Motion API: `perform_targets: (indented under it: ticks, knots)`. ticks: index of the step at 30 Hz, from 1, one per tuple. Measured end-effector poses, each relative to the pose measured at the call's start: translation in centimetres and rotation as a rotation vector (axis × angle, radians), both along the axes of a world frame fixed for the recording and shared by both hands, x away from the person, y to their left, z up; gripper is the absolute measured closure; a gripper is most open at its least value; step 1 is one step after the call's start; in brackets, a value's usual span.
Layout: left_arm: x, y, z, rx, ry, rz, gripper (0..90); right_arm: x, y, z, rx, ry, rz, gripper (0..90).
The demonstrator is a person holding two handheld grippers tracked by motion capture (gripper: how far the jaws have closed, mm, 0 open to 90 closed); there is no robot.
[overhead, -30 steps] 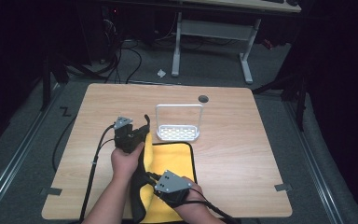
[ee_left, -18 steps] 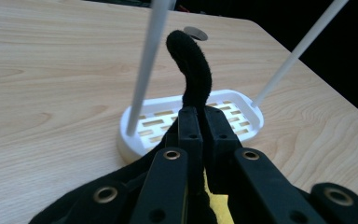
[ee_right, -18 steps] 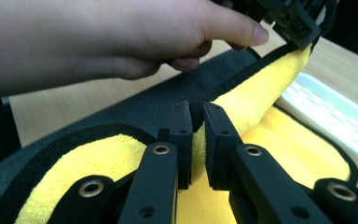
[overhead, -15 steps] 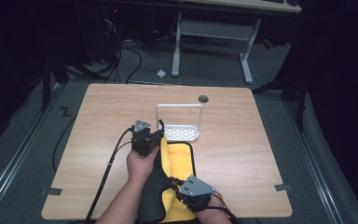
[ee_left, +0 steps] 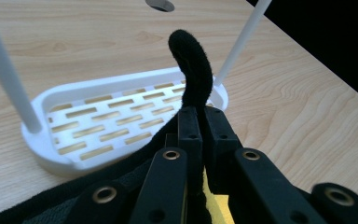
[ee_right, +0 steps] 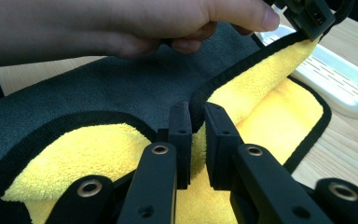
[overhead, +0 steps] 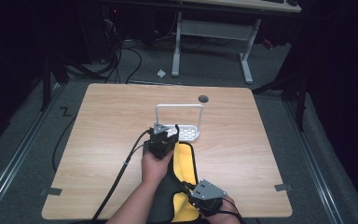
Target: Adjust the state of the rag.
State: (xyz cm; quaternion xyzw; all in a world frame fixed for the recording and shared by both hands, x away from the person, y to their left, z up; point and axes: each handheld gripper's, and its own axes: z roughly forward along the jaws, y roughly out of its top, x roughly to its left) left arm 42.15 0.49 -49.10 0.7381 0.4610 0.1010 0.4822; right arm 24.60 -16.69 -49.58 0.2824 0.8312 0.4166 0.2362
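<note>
Both the left gripper (ee_left: 195, 123) and the right gripper (ee_right: 196, 122) have their jaws closed on the black edge of the yellow cloth (overhead: 184, 164), near the white rack (overhead: 189, 134) on the tabletop (overhead: 102, 121).

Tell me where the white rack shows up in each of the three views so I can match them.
High view: white rack at table centre, just beyond the left gripper.
Left gripper view: rack left of centre, beyond the jaws.
Right gripper view: rack at the upper right edge.
Shared landmark: the yellow and grey cloth beside it.

Cloth (overhead: 184, 161) before tray (overhead: 189, 135) on table (overhead: 261, 140)
</note>
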Motion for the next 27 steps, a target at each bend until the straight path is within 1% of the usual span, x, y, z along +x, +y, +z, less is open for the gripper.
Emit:
perform_targets:
  ticks: [3,5,7,9,10,17,18,19,22,24,25,27]
  knots:
    - [-0.1,-0.3,0.2,0.002,-0.003,-0.002,86.2,-0.1,-0.5,0.0,0.008,0.005,-0.006,83.0]
    - [0.0,-0.6,0.3,0.008,0.002,-0.007,85.9,-0.2,-1.1,-0.2,-0.002,0.010,-0.023,82.9]
    - [0.2,-1.0,0.1,0.013,0.015,-0.011,85.7,-0.2,-1.4,-0.4,-0.011,0.017,-0.029,82.7]
    - [0.4,-1.3,-0.2,0.023,0.024,-0.018,85.3,0.0,-2.1,-1.1,-0.024,0.047,-0.044,82.4]
    - [0.7,-1.6,-0.4,0.031,0.038,-0.020,85.3,0.0,-2.2,-1.2,-0.028,0.056,-0.050,82.3]
    - [1.1,-2.4,-1.1,0.037,0.055,-0.030,84.6,0.2,-2.7,-1.8,-0.033,0.080,-0.060,80.3]
    - [1.1,-2.8,-1.3,0.032,0.059,-0.036,84.4,0.2,-2.8,-1.8,-0.034,0.079,-0.063,79.2]
    - [1.1,-2.8,-1.3,0.032,0.059,-0.036,84.0,0.2,-2.8,-1.8,-0.034,0.079,-0.063,79.2]
    - [1.0,-3.3,-1.3,0.014,0.060,-0.051,82.8,0.2,-3.1,-1.8,-0.021,0.089,-0.069,78.7]
    - [1.0,-3.7,-1.3,0.005,0.060,-0.060,82.3,0.1,-3.3,-1.6,-0.015,0.086,-0.071,78.5]
    - [0.9,-4.1,-1.2,0.000,0.059,-0.074,82.0,0.0,-3.4,-1.4,-0.002,0.079,-0.070,77.9]
    - [0.9,-4.4,-1.1,-0.004,0.063,-0.082,81.8,-0.1,-3.5,-1.3,0.001,0.077,-0.068,77.2]
